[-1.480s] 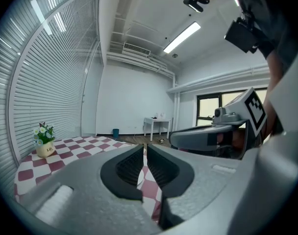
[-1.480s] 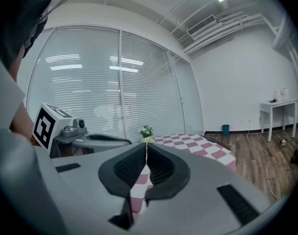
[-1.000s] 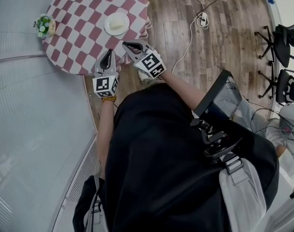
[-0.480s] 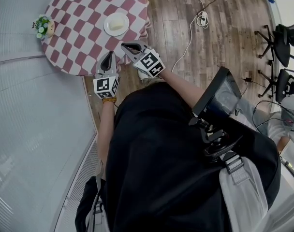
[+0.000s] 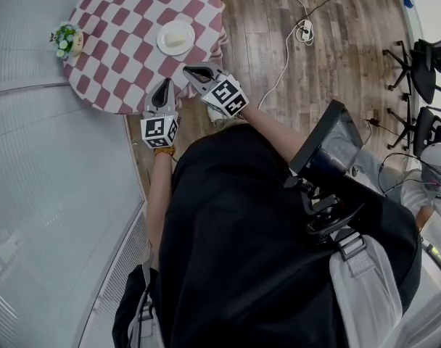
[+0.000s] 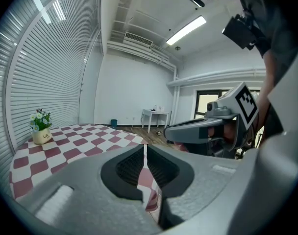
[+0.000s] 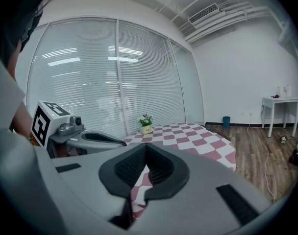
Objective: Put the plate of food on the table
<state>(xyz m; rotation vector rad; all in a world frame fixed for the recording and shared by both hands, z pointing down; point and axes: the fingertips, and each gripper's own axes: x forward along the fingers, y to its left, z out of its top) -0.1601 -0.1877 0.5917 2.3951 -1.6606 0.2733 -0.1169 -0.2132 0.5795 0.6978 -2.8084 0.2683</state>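
Observation:
A white plate (image 5: 175, 38) with pale food on it sits on the round table (image 5: 112, 20), which wears a red and white checked cloth, near the cloth's right edge. Both grippers hover at the table's near edge, short of the plate. My left gripper (image 5: 161, 87) (image 6: 145, 148) is shut with nothing in it. My right gripper (image 5: 194, 69) (image 7: 146, 148) is shut and empty too, just below the plate. Neither gripper view shows the plate. Each gripper view looks across the checked cloth (image 6: 85, 141) (image 7: 198, 136).
A small pot of flowers (image 5: 67, 39) (image 6: 40, 130) (image 7: 146, 124) stands at the table's left side. Window blinds (image 5: 54, 194) run along the left. A cable and power strip (image 5: 304, 27) lie on the wood floor, with office chairs (image 5: 423, 64) and a seated person (image 5: 432, 194) at right.

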